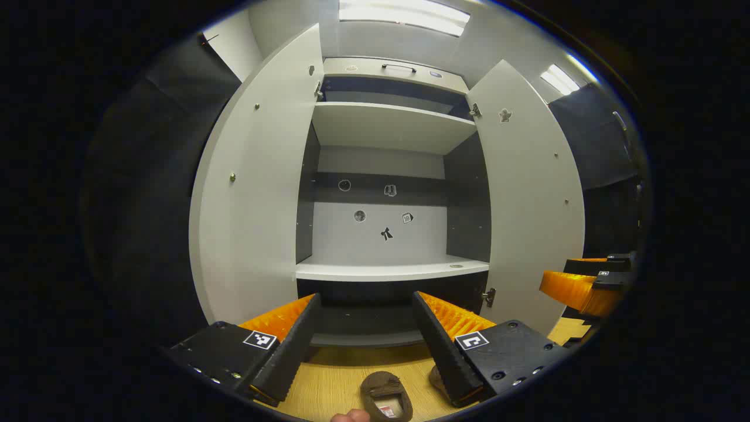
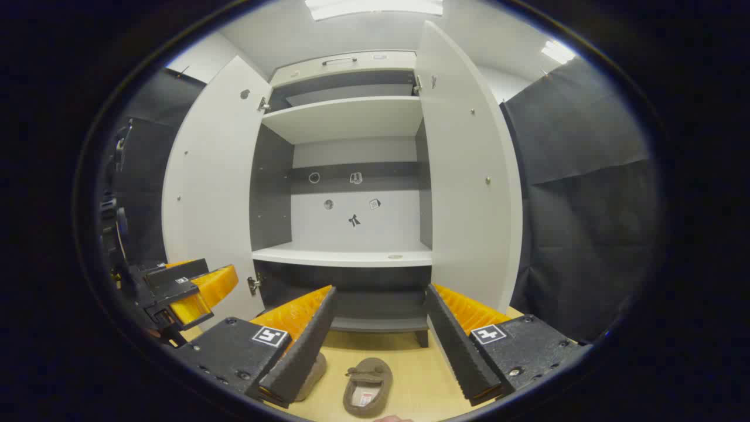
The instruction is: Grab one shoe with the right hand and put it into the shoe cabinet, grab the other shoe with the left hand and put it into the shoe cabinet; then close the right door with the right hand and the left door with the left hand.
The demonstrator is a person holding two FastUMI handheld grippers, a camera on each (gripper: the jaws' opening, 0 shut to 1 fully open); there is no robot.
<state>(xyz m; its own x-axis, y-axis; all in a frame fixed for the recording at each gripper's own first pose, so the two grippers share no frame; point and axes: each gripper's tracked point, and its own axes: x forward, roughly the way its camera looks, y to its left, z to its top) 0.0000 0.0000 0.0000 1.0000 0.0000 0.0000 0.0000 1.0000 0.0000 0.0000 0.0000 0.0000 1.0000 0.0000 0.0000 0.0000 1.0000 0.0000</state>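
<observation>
Two brown slippers lie on the wooden floor in front of the white shoe cabinet [image 1: 389, 269], whose two doors stand wide open. In the left gripper view, one slipper [image 1: 387, 395] lies below my open left gripper [image 1: 366, 296]. The other slipper [image 1: 436, 378] is half hidden behind its right finger. In the right gripper view, one slipper [image 2: 368, 387] lies below my open right gripper [image 2: 381, 288], and the second slipper [image 2: 313, 369] peeks out behind its left finger. Both grippers hang above the slippers and hold nothing. The cabinet's middle shelf [image 2: 345, 256] is bare.
The left door [image 1: 252, 193] and right door [image 1: 527, 205] flank the opening. My right gripper [image 1: 586, 287] shows beyond the right door's edge, my left gripper [image 2: 187, 287] beside the left door [image 2: 205, 193]. Black cloth walls stand on both sides. A fingertip [image 1: 350, 416] shows at the bottom.
</observation>
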